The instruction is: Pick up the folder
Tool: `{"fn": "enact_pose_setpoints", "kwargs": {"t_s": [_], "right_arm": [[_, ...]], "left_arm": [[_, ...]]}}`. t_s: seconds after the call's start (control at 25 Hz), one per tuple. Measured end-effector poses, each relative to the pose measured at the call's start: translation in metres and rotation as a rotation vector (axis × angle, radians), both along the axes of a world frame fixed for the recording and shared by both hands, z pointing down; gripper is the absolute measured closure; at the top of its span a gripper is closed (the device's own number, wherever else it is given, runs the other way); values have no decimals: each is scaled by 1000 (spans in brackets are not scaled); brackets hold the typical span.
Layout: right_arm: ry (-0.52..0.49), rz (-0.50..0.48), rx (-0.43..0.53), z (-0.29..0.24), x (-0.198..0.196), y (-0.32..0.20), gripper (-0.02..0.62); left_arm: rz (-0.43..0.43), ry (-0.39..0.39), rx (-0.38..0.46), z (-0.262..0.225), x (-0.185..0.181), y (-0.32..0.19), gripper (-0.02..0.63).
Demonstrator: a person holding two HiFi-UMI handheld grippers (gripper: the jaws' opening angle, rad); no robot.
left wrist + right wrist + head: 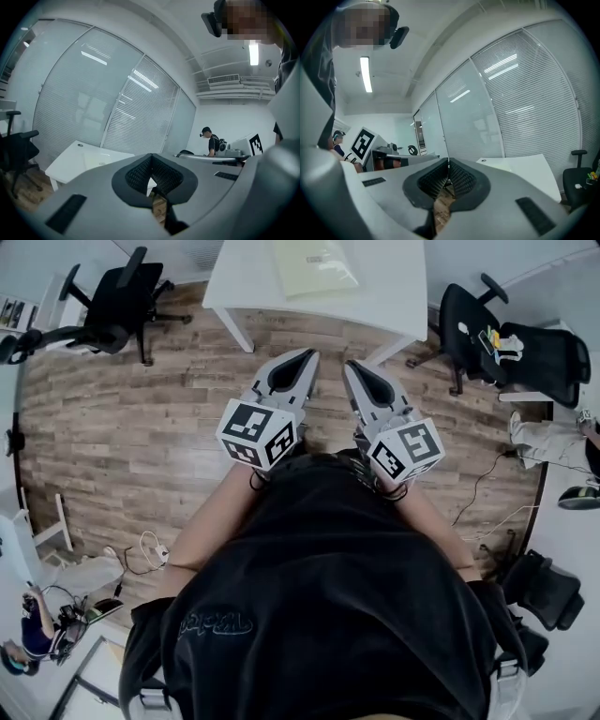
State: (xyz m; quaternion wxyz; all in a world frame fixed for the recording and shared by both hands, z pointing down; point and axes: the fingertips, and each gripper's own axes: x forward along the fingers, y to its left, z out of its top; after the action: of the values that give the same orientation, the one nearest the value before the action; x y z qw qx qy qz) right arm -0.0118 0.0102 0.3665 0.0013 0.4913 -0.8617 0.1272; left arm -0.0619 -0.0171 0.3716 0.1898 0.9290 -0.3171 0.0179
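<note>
A pale yellow folder (313, 265) lies on the white table (253, 282) at the top of the head view. My left gripper (310, 356) and right gripper (348, 367) are held side by side over the wooden floor, a short way in front of the table, pointing toward it. Both are shut with nothing between their jaws. In the left gripper view the left gripper (151, 156) has its tips touching, and the white table (70, 161) lies beyond at the left with the folder (98, 160) faint on it. The right gripper view shows the right gripper (448, 161) shut, the table (525, 169) to its right.
Black office chairs stand at the left (117, 298) and right (511, 343) of the table. Cables (150, 547) trail over the floor at the lower left. Another person (212, 140) stands far off by a desk. Glass walls with blinds (136, 108) close the room behind the table.
</note>
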Motion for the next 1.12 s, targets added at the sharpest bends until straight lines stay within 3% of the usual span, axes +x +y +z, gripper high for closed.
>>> {"fn": "enact_pose_setpoints", "kwargs": {"t_s": [0.24,0.76,1.12], "right_arm": [[-5,-18,5,-3,-10,-27,572],[-13,-90,-6,0,-2,-87,572],[-12,-169,-10,4,37,-161,572]], "left_arm": [[17,-75,66,-5,-4,-21,592],[-55,-91,55,-1,5,-76,592],[-142,-83,-1,14,33,-145,592]]}}
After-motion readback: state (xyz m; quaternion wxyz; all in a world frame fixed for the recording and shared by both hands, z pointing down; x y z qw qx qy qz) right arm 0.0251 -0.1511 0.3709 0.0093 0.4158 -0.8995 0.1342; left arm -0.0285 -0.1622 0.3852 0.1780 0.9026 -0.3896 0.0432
